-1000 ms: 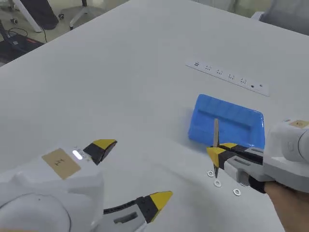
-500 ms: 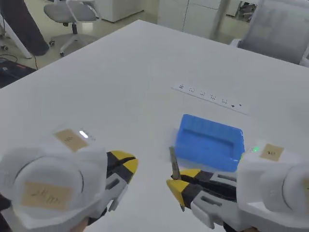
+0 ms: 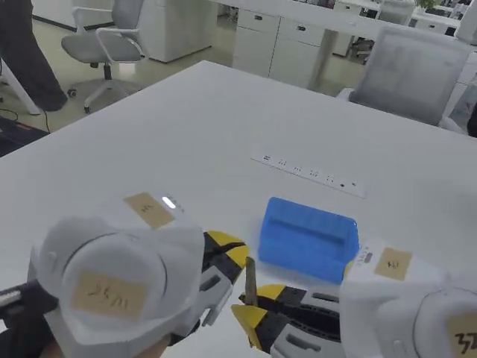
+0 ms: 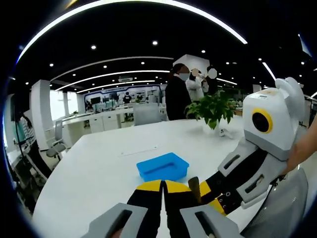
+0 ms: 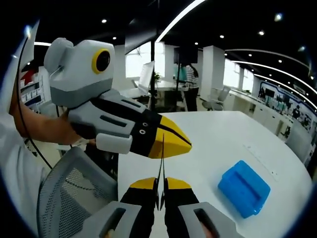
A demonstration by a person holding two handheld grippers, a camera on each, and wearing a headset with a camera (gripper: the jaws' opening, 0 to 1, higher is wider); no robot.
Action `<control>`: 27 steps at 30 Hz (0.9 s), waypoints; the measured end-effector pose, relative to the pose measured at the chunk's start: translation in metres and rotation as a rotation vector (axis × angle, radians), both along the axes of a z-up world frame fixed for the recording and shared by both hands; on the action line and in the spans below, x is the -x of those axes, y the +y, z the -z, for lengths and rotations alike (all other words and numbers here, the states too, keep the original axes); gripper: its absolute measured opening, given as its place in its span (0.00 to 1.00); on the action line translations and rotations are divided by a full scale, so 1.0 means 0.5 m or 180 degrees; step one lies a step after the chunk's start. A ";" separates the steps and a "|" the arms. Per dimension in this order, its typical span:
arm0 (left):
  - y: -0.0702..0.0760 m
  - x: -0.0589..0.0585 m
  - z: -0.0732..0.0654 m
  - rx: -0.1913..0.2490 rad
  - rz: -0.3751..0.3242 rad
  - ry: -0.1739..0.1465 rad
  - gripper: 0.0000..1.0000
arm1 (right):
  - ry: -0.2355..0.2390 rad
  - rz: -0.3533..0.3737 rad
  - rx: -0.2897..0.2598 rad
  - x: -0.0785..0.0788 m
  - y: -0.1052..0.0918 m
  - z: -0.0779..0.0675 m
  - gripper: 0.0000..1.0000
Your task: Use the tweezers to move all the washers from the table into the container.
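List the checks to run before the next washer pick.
1. Tweezers clamped in right gripper: ok.
2. Left gripper jaws shut, nothing between them: ok.
3. Container upright on table, open side up: ok.
4. Washer on the tweezers' tip: cannot tell.
5. Washer positions on table: cannot tell.
6. Gap between left gripper and tweezers: not ok, very close.

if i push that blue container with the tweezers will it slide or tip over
The blue container looks like thin moulded plastic, low and wide, so it is probably light and would likely slide on the smooth white table rather than tip. The tweezers held in the right gripper look slender, so they might flex a little against it.
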State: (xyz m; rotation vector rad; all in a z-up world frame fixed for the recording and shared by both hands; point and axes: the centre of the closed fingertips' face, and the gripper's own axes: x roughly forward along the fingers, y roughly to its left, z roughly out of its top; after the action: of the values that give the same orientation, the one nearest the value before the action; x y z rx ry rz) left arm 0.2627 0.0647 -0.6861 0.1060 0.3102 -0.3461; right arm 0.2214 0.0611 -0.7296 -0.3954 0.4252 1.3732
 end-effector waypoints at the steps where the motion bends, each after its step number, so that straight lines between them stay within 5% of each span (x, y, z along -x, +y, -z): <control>1: -0.006 0.001 -0.002 0.0024 0.0040 0.0002 0.00 | -0.0022 -0.0009 0.0005 -0.001 0.000 -0.001 0.02; 12: -0.056 0.006 -0.011 0.0082 0.0332 -0.0045 0.00 | -0.0106 -0.0029 0.0029 -0.007 0.010 -0.005 0.02; 17: -0.043 0.000 -0.007 0.0042 0.0221 -0.0147 0.01 | -0.0083 0.0031 0.0050 -0.021 0.004 0.004 0.02; 21: -0.019 0.009 -0.008 0.0301 0.0032 -0.0209 0.25 | -0.0052 0.0171 0.0055 -0.052 -0.006 0.017 0.02; 25: 0.020 0.033 0.008 0.0212 -0.0199 -0.0314 0.44 | -0.0057 0.0384 0.0048 -0.098 -0.021 0.029 0.02; 27: 0.039 0.040 0.017 0.0344 -0.0343 -0.0336 0.60 | -0.0071 0.0469 0.0078 -0.117 -0.029 0.038 0.02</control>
State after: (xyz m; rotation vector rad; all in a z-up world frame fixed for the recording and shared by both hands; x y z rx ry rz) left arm 0.2428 0.0839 -0.6946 0.0012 0.1916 -0.2490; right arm 0.2797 0.0464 -0.7487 -0.3917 0.4446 1.2206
